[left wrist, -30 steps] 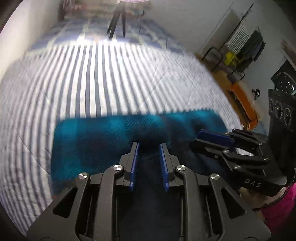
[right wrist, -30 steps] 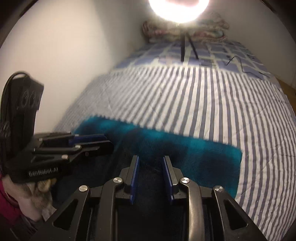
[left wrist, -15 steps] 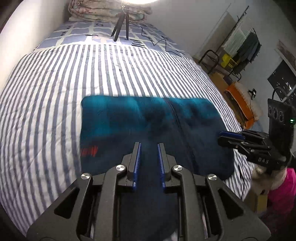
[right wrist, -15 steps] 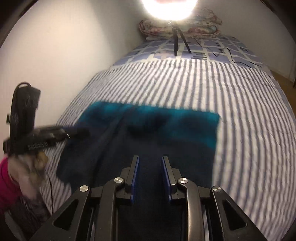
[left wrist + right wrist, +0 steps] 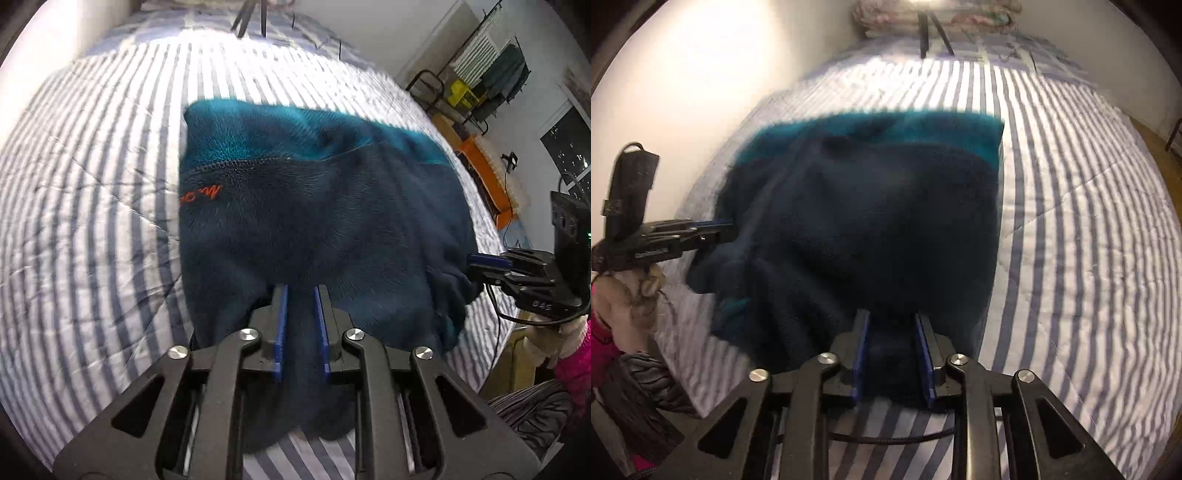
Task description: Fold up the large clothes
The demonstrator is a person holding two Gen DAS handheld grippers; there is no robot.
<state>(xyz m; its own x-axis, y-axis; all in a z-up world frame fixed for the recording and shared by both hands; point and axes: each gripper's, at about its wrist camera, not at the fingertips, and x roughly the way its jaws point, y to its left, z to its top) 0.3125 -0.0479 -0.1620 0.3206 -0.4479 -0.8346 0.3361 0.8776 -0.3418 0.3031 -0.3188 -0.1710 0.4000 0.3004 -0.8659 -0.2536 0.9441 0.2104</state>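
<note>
A dark teal fleece garment [image 5: 317,206] with a small red logo lies on the striped bed [image 5: 92,184]; it also shows in the right wrist view [image 5: 886,221]. My left gripper [image 5: 300,295] is shut on the garment's near edge, with fleece bunched between its blue pads. My right gripper [image 5: 892,321] is shut on the near edge too. Each gripper shows from the side in the other view, the right one [image 5: 517,269] and the left one [image 5: 676,236], both gripping the fleece's side corners. The near part is lifted over the far part.
A tripod [image 5: 931,33] stands at the bed's far end before folded bedding [image 5: 934,14]. A white wall [image 5: 701,74] runs along the bed's left side. A clothes rack [image 5: 495,74] and an orange item [image 5: 484,173] stand on the floor to the right.
Both grippers have carried the garment's near edge up and forward over the far part. The fleece now fills more of both views and the folded stack looks shorter.
</note>
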